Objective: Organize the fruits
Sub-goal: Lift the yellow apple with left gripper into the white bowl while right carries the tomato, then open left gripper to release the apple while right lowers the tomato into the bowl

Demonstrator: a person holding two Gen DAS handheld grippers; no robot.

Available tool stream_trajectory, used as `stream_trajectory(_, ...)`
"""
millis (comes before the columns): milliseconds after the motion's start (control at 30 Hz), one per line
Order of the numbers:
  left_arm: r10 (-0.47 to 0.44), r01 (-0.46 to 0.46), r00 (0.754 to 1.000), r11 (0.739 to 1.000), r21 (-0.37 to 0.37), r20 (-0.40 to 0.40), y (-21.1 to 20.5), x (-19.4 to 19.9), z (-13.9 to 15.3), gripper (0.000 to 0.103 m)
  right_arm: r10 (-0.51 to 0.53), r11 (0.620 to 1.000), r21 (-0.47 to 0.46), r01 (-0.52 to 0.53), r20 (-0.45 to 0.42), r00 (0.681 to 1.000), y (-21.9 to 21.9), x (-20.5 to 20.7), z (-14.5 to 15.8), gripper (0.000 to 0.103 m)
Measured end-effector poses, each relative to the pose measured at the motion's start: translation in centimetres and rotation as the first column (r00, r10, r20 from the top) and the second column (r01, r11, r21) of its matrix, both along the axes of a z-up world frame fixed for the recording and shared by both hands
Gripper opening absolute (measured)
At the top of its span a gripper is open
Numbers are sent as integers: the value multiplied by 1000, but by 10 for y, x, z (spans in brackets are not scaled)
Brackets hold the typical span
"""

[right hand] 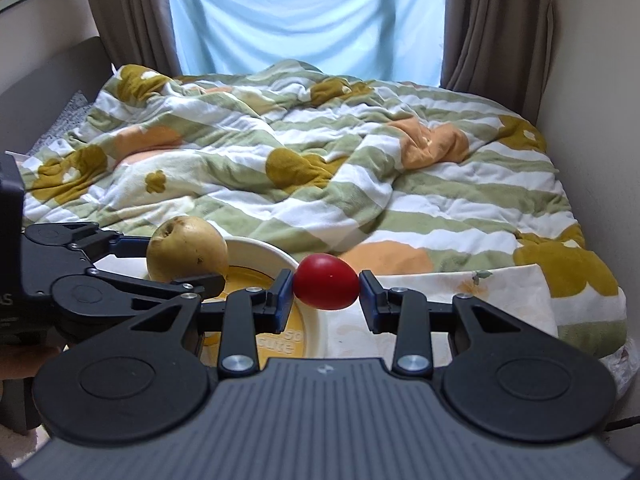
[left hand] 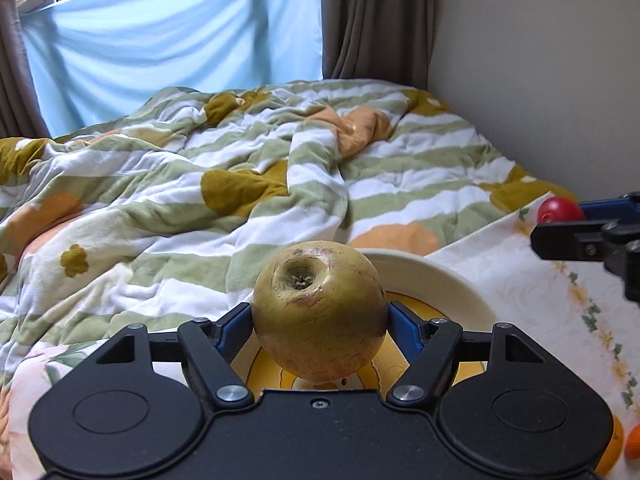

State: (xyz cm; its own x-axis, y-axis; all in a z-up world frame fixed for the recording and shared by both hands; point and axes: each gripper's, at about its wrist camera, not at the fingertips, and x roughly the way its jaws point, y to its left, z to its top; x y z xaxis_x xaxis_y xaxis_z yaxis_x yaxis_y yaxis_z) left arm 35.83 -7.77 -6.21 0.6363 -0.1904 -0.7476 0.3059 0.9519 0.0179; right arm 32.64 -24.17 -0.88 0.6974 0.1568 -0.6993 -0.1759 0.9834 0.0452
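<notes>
Left claw (left hand: 320,320): both blue pads pressed against the sides of a yellow-green apple (left hand: 318,312), closed to the width of the fruit. The apple's calyx end faces the camera, with brown blemishes near the hollow. It hangs above the near part of a cream plate (left hand: 452,284) with a yellow centre. In the right wrist view the same apple (right hand: 186,250) sits over the left rim of the plate (right hand: 276,254), clamped by the left claw (right hand: 192,264) reaching in from the left.

Right claw (right hand: 326,290): closed part-way on a small red fruit (right hand: 326,282), smooth and egg-shaped; left pad touching, right pad at the fruit's edge. The fruit is held just right of the plate rim, above a pale printed cloth (right hand: 480,292). In the left wrist view the right claw (left hand: 560,224) enters at the far right with the red fruit (left hand: 558,210) showing.

An orange fruit (left hand: 634,442) shows partly at the lower right edge on the cloth (left hand: 520,280).

Beyond: bed with a striped green-and-white quilt (right hand: 320,168), rumpled; blue sheet (right hand: 304,16) across the window, brown curtains (right hand: 496,24) either side.
</notes>
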Motion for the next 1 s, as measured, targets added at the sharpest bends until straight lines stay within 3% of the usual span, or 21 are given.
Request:
stream_trajectory(200,-19,19,1000,1000,13,-13,-5,6,-7,77,-29,1000,12,29,-18,999,-10,5,-6,51)
stream_trajectory(233,-29,29,1000,1000,1,0,-5,5,-6,82,-32,999,13,32,-19,999,-11,6,-7,51)
stream_trajectory(267,-35,35,999,999,-3,23,-5,3,-2,96,-35,999,13,35,-19,999,-12,6,-7,51)
stream_trajectory(300,-35,35,998,999,-2,45,-5,1,3,103,-37,999,13,37,-20,999,-13,6,-7,51)
stream_trajectory(700,59,-57,995,998,-25,86,26,-37,48,103,22,1000,10,-22,-7,1000,-13,4,0,51)
stream_trajectory(867,112,-105,989,992,-77,93,45,-56,61,103,79,997,-5,-80,-16,997,3,8,-9,51)
stream_trajectory(1000,139,-133,986,989,-68,90,57,-66,63,103,141,989,-45,-142,-37,989,20,15,-26,51)
